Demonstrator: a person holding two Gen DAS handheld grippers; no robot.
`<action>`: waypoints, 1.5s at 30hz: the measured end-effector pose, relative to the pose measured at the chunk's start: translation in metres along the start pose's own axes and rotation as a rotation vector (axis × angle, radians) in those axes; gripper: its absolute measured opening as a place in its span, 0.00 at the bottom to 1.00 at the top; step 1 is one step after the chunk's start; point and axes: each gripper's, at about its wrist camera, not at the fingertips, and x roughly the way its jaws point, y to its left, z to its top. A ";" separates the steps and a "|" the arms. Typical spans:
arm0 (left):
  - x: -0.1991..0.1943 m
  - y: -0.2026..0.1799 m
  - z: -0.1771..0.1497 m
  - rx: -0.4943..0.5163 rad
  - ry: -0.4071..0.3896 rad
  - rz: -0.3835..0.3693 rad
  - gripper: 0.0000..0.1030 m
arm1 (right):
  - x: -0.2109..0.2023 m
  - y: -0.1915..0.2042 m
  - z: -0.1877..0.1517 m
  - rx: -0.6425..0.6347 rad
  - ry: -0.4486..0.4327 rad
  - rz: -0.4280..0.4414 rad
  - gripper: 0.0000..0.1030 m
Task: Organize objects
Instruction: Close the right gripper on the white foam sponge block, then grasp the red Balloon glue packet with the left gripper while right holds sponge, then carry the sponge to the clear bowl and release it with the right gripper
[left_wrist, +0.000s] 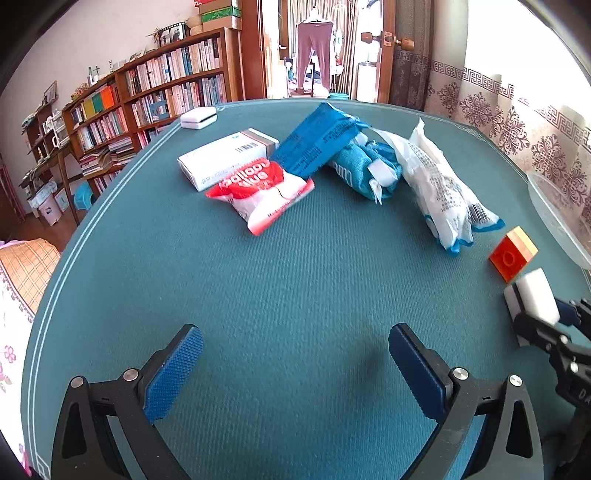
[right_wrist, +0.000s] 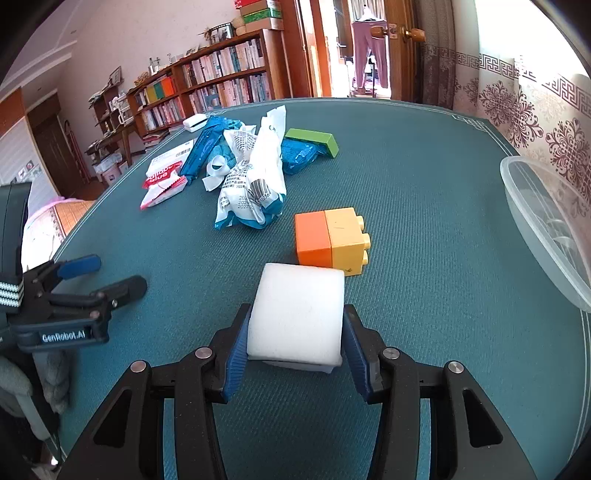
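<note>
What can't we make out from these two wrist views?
- Clear plastic container: cut off by the right edge in both views; contents unclear.
- Green block: hidden behind the packet pile in the left view.
- White foam block underside: hidden between right gripper pads.
- Packet print: too small.

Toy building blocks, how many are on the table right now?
3 visible: an orange block joined to a yellow block just beyond the white sponge; a green block behind the packet pile, which may hide others.
</note>
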 end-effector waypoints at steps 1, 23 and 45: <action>0.000 0.002 0.006 0.001 -0.017 0.012 1.00 | 0.000 0.001 -0.001 -0.006 0.000 -0.001 0.47; 0.066 0.031 0.078 0.020 -0.009 0.010 0.98 | -0.001 -0.001 -0.002 0.010 -0.007 0.016 0.47; 0.035 0.030 0.058 -0.039 -0.089 -0.027 0.62 | -0.001 -0.001 -0.002 0.010 -0.007 0.016 0.47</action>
